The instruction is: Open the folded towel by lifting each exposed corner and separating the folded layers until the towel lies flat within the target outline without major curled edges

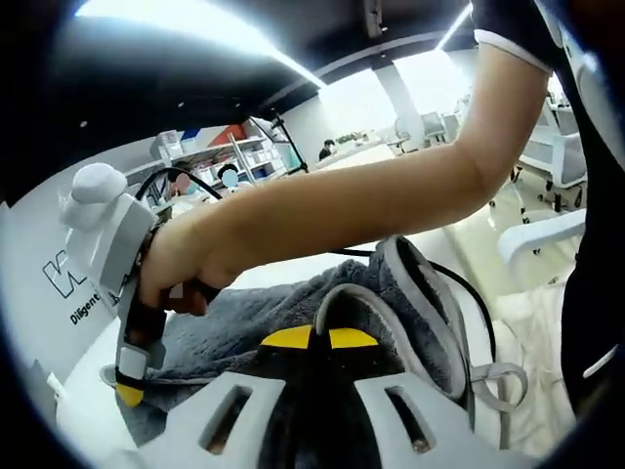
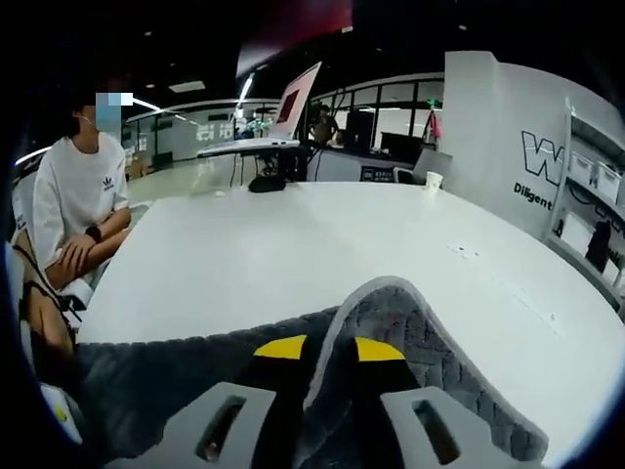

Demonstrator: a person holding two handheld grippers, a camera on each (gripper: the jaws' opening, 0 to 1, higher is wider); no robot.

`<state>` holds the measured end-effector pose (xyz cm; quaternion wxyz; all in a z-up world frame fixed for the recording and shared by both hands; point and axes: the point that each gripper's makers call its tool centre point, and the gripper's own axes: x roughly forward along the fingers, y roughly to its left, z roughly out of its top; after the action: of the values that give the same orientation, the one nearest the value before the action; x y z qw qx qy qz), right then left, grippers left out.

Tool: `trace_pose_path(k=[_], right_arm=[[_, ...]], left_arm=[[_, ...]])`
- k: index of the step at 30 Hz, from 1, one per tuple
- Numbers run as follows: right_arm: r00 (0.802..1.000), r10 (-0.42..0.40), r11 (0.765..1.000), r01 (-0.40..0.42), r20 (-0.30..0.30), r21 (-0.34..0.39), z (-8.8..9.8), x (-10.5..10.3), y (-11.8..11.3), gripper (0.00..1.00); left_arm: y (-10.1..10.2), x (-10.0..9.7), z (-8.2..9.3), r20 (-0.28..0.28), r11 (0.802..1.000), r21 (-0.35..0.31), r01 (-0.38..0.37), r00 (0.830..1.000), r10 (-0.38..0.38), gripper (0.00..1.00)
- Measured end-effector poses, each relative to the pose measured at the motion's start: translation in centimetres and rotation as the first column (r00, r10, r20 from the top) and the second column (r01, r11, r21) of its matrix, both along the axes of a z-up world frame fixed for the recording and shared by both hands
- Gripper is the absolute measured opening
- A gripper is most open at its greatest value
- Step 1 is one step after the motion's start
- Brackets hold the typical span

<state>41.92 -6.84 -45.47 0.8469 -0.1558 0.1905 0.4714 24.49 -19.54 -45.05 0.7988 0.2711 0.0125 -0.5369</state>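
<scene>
Because each hand-held gripper, left [image 1: 311, 338] and right [image 2: 317, 349], clamps a raised edge of the grey towel [image 2: 176, 376], its folded layers lift off the white counter [image 2: 293, 254] for separating.

— What's the towel [image 1: 391, 322] made of?
— Grey cloth, a fuzzy matt pile, with a smoother, paler band sewn along its edge; the right gripper view shows the same rough nap.
— And the left gripper [image 1: 312, 338]?
— Pale matt plastic jaws with slotted holes, yellow pads that look rubbery. The right gripper [image 2: 318, 349] has the same finish; seen from the left gripper view, its body is smooth white plastic.
— The table [image 2: 293, 254]?
— Smooth, white, faintly satin — light spreads softly across it.
— The seated person [image 2: 76, 210]?
— A white cloth shirt, matt.
</scene>
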Motion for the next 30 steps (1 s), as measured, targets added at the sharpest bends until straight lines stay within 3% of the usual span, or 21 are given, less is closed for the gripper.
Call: trace_pose_path(k=[3,6,12,23,25,30], right_arm=[[1.000,-0.022,1.000,0.022,0.000,0.018,-0.2,0.2,-0.5,0.00],[0.998,-0.052,0.997,0.054,-0.030,0.056,0.0,0.2,-0.7,0.00],[0.999,-0.044,0.996,0.046,-0.032,0.082,0.1,0.2,-1.0,0.00],[0.999,-0.036,0.988,0.036,0.001,0.148,1.4,-0.2,-1.6,0.00],[0.998,-0.055,0.980,0.051,0.014,0.194,2.2,0.1,-1.7,0.00],[0.998,-0.064,0.979,0.059,0.020,0.196,2.8,0.1,-2.5,0.00]], left_arm=[[0.0,0.1,0.4,0.029,1.000,0.000,-0.007,1.000,0.007,0.02],[-0.1,0.4,0.8,0.056,1.000,-0.014,-0.012,0.998,0.013,0.02],[-0.2,1.0,1.7,0.082,0.998,-0.050,-0.024,0.996,0.028,0.02],[-0.6,1.3,2.3,0.092,0.995,-0.093,-0.033,0.995,0.041,0.01],[-0.6,1.4,2.4,0.095,0.995,-0.094,-0.035,0.994,0.044,0.01],[-0.6,1.4,2.8,0.099,0.993,-0.114,-0.027,0.994,0.038,0.01]])
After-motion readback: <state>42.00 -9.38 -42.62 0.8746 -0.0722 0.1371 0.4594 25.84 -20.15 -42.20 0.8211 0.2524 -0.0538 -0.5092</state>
